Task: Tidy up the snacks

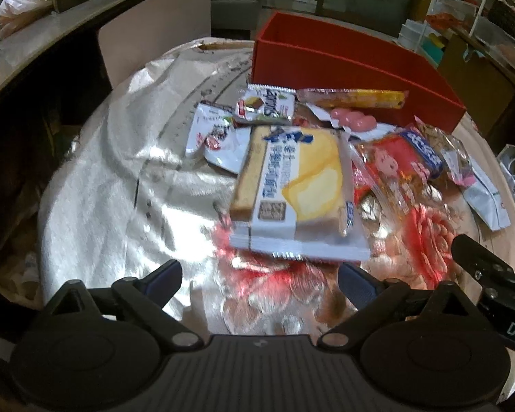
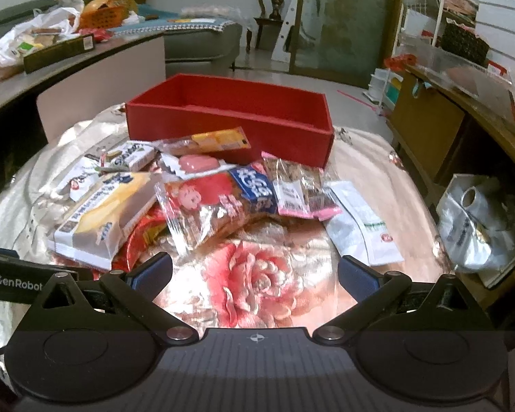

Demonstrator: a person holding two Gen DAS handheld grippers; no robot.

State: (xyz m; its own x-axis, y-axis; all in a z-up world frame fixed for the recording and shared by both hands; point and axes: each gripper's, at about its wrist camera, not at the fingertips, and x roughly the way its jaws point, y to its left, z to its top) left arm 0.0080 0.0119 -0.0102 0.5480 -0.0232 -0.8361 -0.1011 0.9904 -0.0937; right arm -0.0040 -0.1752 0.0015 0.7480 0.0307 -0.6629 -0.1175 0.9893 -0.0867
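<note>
A pile of snack packets lies on the floral satin cloth [image 2: 257, 285] in front of an empty red box [image 1: 326, 65] [image 2: 223, 120]. Nearest my left gripper [image 1: 260, 276] is a white and yellow cake packet [image 1: 292, 185] [image 2: 99, 213]. That gripper is open, its fingertips just short of the packet's near edge and nothing between them. My right gripper [image 2: 255, 269] is open too, over the rose print, apart from a red see-through packet [image 2: 206, 202] and a white sachet [image 2: 360, 226]. A long orange biscuit packet [image 2: 206, 140] lies against the box.
A pink-edged nut packet [image 2: 298, 189] and a small white packet [image 2: 134, 156] are also in the pile. A crumpled silver bag [image 2: 473, 219] sits off the table's right edge. A curved counter [image 2: 51, 79] with bags stands at the left, a wooden cabinet [image 2: 429, 130] at the right.
</note>
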